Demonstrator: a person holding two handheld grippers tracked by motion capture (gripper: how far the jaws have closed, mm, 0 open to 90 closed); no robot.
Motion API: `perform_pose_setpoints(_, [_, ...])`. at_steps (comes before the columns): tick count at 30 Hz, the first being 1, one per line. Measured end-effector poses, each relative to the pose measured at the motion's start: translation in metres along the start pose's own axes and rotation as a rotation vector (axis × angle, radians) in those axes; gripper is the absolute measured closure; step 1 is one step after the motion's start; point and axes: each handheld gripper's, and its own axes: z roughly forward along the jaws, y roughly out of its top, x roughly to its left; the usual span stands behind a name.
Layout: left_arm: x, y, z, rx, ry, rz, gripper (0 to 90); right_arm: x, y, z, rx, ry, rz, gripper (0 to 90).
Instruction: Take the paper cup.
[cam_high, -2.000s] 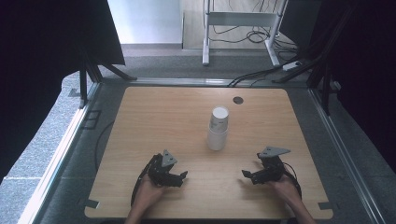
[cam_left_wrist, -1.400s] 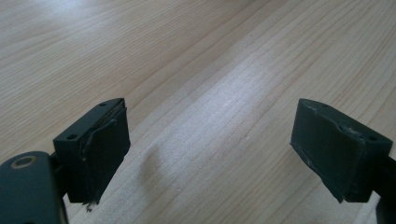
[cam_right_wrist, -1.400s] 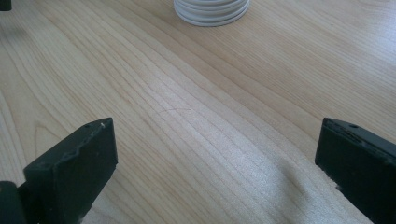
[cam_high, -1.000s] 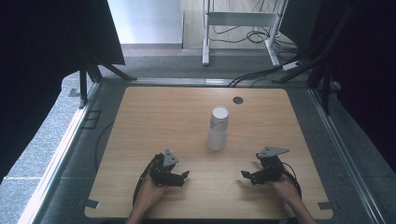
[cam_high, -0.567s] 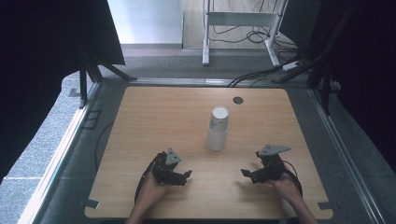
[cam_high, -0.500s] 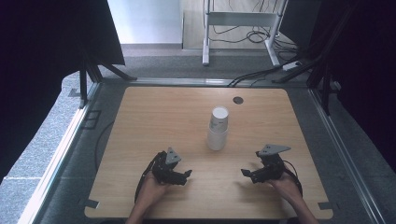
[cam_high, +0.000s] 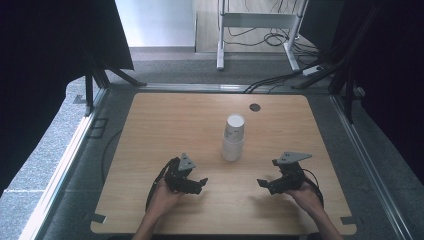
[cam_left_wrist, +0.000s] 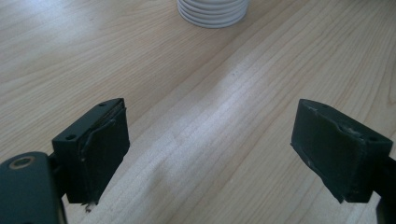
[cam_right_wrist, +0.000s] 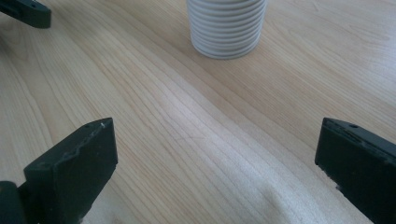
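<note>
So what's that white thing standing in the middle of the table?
It's a stack of white cups, nested upside down, so stacked rims form ribbed rings at the bottom. It looks like paper or plastic. It stands upright, leaning slightly, on the wooden table, between and beyond the two claws. Nothing but the table touches it.

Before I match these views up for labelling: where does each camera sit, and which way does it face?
High view: fixed above the person's side, looking forward and down on the table; both hands, left tongs and right tongs show.
Left gripper view: rides the left tongs, looking low across the wood toward the cup stack; its open jaws show.
Right gripper view: rides the right tongs, facing the same stack; its open jaws show.
Shared: all three show the stack and the tabletop.
</note>
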Motion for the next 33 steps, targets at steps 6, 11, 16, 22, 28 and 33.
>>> perform_pose_setpoints(6, [0.001,0.007,0.000,-0.008,0.005,0.004,11.1,-0.001,0.006,-0.001,-0.007,0.017,0.003,0.0])
perform_pose_setpoints(11, [0.001,0.012,0.002,-0.002,0.009,0.018,11.1,-0.001,0.011,-0.001,-0.005,0.030,0.010,0.0])
perform_pose_setpoints(16, [0.002,0.018,0.003,0.001,0.011,0.034,11.1,-0.001,0.015,-0.001,-0.001,0.031,0.016,0.0])
perform_pose_setpoints(22, [0.003,0.024,0.006,-0.004,0.003,0.026,11.1,-0.001,0.022,-0.002,-0.005,0.035,0.019,0.0])
perform_pose_setpoints(28, [0.005,0.031,0.008,-0.008,0.002,0.027,11.1,-0.002,0.030,-0.004,-0.014,0.038,0.026,0.0])
perform_pose_setpoints(33, [0.008,0.038,0.010,-0.016,0.000,0.007,11.1,-0.002,0.037,-0.004,-0.019,0.041,0.019,0.0])
